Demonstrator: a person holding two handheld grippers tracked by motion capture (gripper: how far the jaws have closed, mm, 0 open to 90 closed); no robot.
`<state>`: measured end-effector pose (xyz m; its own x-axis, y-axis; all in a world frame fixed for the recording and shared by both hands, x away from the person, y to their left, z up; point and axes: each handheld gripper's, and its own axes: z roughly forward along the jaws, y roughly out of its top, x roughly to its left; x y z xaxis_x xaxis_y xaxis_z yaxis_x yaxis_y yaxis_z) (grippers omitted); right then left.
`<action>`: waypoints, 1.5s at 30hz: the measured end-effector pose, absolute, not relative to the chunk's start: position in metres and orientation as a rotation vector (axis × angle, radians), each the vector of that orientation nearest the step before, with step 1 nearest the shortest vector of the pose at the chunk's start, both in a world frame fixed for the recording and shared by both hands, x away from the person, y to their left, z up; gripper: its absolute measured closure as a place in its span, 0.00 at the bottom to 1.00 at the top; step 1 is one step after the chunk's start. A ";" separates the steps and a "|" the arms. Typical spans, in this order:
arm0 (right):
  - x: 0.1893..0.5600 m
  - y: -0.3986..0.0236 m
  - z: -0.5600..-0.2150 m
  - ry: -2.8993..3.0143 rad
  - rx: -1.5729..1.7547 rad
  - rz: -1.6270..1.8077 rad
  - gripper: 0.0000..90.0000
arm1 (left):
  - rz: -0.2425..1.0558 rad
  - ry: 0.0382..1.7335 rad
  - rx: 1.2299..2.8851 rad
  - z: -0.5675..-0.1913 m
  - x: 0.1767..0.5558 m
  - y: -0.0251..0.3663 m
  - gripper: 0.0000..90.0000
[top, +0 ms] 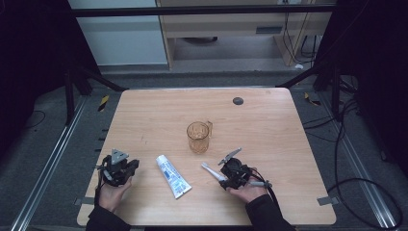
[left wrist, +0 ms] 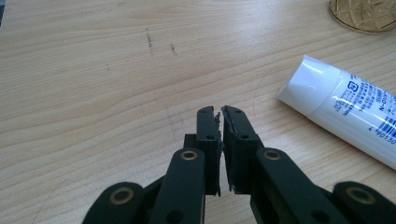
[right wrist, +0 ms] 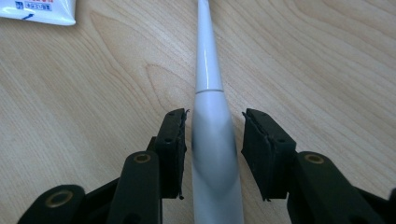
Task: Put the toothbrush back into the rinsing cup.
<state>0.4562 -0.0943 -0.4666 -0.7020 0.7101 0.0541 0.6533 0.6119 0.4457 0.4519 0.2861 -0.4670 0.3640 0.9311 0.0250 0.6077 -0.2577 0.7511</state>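
The slim white plastic toothbrush [right wrist: 208,70] lies between the right tool's [right wrist: 214,126] released jaws. Being light, stiff and slippery, it is best gripped at its thick handle. The left tool [left wrist: 220,112] is clenched empty.

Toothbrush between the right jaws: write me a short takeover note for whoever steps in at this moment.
Left gripper: shut on nothing, resting near the table's left front corner.
Right gripper: open, jaws straddling the white toothbrush; there is a gap on at least one side, so not gripped.
Things: toothbrush lies flat on the table, pointing toward the toothpaste tube, which lies between the two hands. The amber glass mug stands upright and looks empty, behind both.
Done: right gripper lined up on the toothbrush handle.
Left: close on the toothbrush and lift; probably it goes into the mug. Tube is untouched.
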 end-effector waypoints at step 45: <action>0.458 -0.108 -0.444 2.623 1.245 0.821 0.75 | 0.632 1.329 1.974 -0.467 0.452 0.286 0.95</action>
<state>0.4575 -0.1085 -0.4436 -0.6532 0.7482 0.1164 0.6810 0.5133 0.5223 0.4519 0.2855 -0.4670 0.3649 0.9307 0.0268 0.6078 -0.2599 0.7503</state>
